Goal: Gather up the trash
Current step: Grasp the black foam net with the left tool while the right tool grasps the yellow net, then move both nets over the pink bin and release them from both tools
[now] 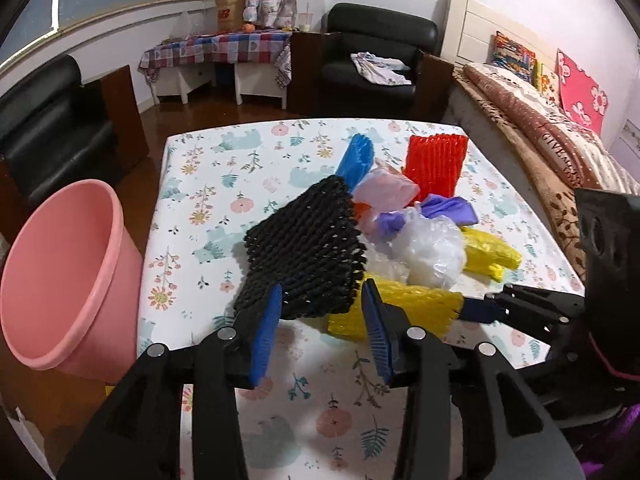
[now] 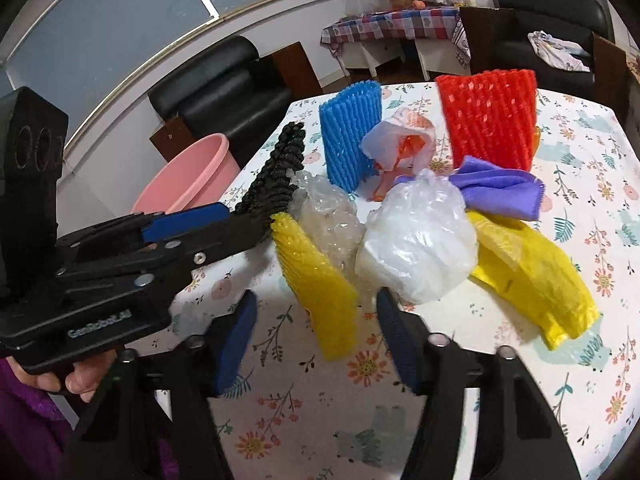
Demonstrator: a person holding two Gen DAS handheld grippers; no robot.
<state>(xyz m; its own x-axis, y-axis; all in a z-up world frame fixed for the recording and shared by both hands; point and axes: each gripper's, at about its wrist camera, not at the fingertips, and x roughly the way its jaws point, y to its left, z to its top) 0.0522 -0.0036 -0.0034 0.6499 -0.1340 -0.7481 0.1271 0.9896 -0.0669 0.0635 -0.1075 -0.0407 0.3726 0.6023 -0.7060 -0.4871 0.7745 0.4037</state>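
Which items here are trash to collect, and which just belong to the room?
Job:
black foam net
yellow foam net
clear plastic bag
pink plastic bin

Lying about:
black armchair
checked tablecloth
bed blanket

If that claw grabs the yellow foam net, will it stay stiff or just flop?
The yellow foam net looks like soft open mesh, so it would probably squash between the pads and sag. It seems very light, so a push would likely slide it across the tablecloth, not tip it.

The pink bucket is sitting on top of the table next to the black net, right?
Not quite. The pink bucket stands off the table, beside its edge; it is near the black net, though. The left wrist view shows this.
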